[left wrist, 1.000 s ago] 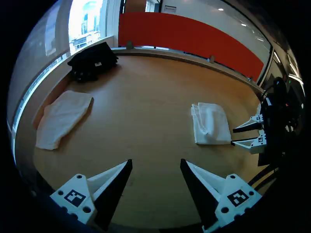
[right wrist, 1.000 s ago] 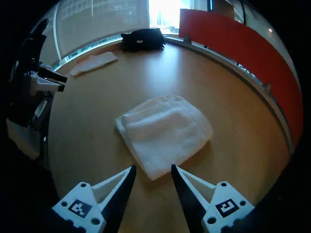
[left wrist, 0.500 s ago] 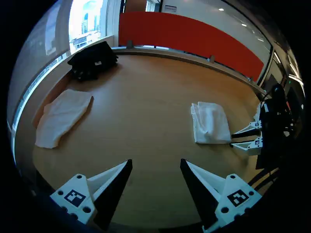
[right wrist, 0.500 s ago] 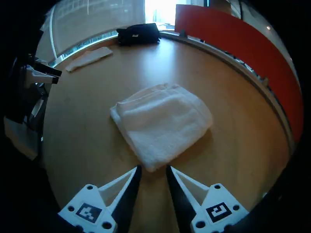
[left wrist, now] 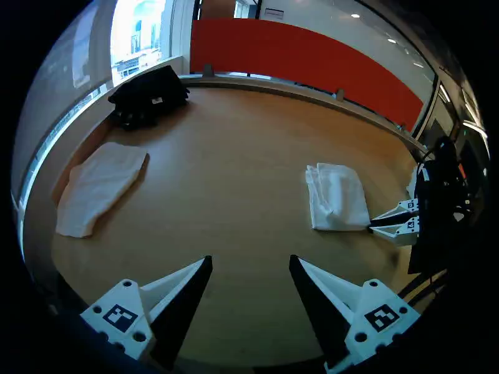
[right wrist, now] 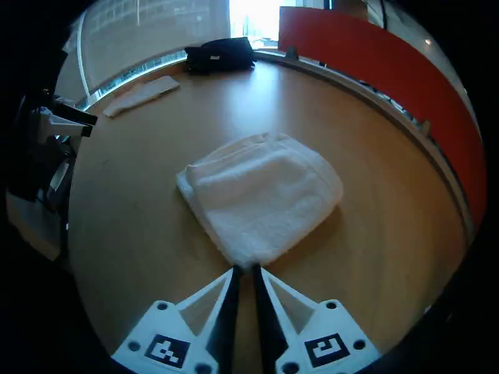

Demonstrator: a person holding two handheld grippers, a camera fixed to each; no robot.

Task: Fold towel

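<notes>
The right gripper point(right wrist: 244, 269) is reaching down to the near corner of the folded towel point(right wrist: 262, 193), which is lying flat on the wooden table point(right wrist: 374, 206), a little right of the table's middle as the left gripper view shows it. Its two fingers are standing almost together, with just a thin slit showing between them, and their tips are meeting the towel's corner. The cloth may be caught between them, but I cannot tell whether both fingers are pressing on it. In the left gripper view that same gripper is showing at the right edge, its fingers close together and pointing at the towel's near right corner.

The left gripper point(left wrist: 249, 257) is hovering above bare table with its fingers spread wide and is carrying nothing. It is sitting well apart from the folded towel.

A second white towel point(left wrist: 96, 187) is lying loosely folded near the table's left edge, by the window point(left wrist: 134, 37). A black bag point(left wrist: 148, 96) is resting beyond it at the window corner, and a red panel point(left wrist: 299, 56) is running along the table's back edge
</notes>
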